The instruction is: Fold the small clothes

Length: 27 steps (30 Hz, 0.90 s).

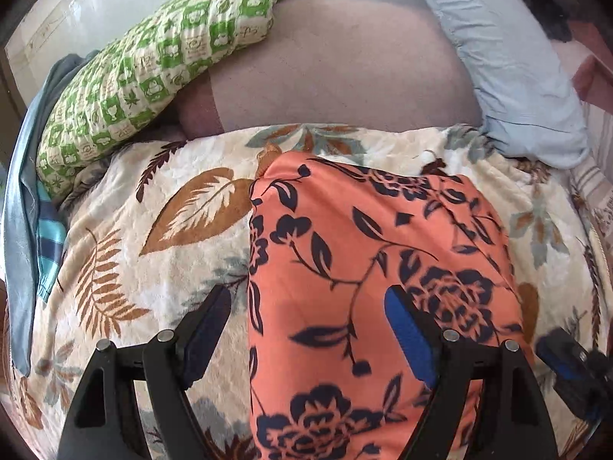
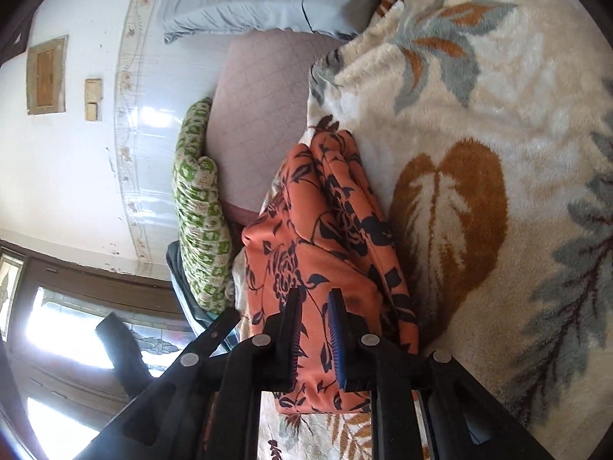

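Note:
An orange garment with dark navy flowers (image 1: 360, 268) lies on a cream leaf-print blanket (image 1: 161, 230). My left gripper (image 1: 306, 306) is open, its jaws wide apart over the garment's left edge, one finger off the cloth and one above it. The right gripper shows at the left wrist view's lower right edge (image 1: 567, 360). In the right wrist view the garment (image 2: 318, 230) is bunched in folds and my right gripper (image 2: 314, 306) is shut on its near edge, the cloth pinched between the narrow jaws.
A green checked pillow (image 1: 153, 76) lies at the back left beside blue clothes (image 1: 34, 230). A light blue pillow (image 1: 517, 76) lies at the back right. A mauve mattress (image 1: 325, 69) shows beyond the blanket. A white tiled wall (image 2: 76, 172) and a window (image 2: 57, 326) stand behind.

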Tool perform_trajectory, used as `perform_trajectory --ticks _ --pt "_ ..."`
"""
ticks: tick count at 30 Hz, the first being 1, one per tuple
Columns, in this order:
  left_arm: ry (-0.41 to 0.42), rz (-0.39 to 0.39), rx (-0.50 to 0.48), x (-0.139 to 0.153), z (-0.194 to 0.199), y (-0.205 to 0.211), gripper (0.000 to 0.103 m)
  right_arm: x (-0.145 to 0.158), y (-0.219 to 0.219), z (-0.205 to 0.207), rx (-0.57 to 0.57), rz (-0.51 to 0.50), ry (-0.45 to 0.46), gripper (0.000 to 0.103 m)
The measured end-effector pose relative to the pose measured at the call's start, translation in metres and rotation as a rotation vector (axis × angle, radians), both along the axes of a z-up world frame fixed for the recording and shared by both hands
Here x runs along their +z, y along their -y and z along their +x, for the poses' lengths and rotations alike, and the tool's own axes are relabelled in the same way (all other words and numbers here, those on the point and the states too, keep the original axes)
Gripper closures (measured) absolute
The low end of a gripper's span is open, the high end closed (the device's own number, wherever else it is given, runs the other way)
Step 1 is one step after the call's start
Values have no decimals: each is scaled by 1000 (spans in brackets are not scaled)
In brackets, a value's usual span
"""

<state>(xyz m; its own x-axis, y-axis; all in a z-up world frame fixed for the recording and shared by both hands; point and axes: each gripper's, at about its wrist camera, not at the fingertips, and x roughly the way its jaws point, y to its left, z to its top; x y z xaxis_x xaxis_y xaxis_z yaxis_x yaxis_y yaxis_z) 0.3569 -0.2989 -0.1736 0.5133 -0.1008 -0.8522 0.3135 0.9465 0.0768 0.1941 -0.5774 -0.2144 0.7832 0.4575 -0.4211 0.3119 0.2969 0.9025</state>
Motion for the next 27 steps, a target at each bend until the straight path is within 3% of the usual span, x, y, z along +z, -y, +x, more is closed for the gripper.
perform_trajectory --ticks 5,8,10,15,21,24,27 --pt "-162 -5 77 -51 49 6 17 -3 10 -1 -9 12 -13 86" --pt "-194 -89 138 -68 58 -4 5 -8 12 0 1 23 -24 86" --pt "-227 -134 162 -67 59 -12 5 -9 9 4 5 21 -25 86" --pt "-166 -124 64 -38 37 3 7 -7 13 -2 -34 27 -9 86" --pt "-102 -61 69 -22 23 41 7 -4 27 -19 -117 47 8 86" --pt "-90 63 93 -32 25 47 7 -6 33 -21 -130 54 2 86" --pt "-89 66 97 -44 32 33 4 -9 37 -21 -140 67 -4 86"
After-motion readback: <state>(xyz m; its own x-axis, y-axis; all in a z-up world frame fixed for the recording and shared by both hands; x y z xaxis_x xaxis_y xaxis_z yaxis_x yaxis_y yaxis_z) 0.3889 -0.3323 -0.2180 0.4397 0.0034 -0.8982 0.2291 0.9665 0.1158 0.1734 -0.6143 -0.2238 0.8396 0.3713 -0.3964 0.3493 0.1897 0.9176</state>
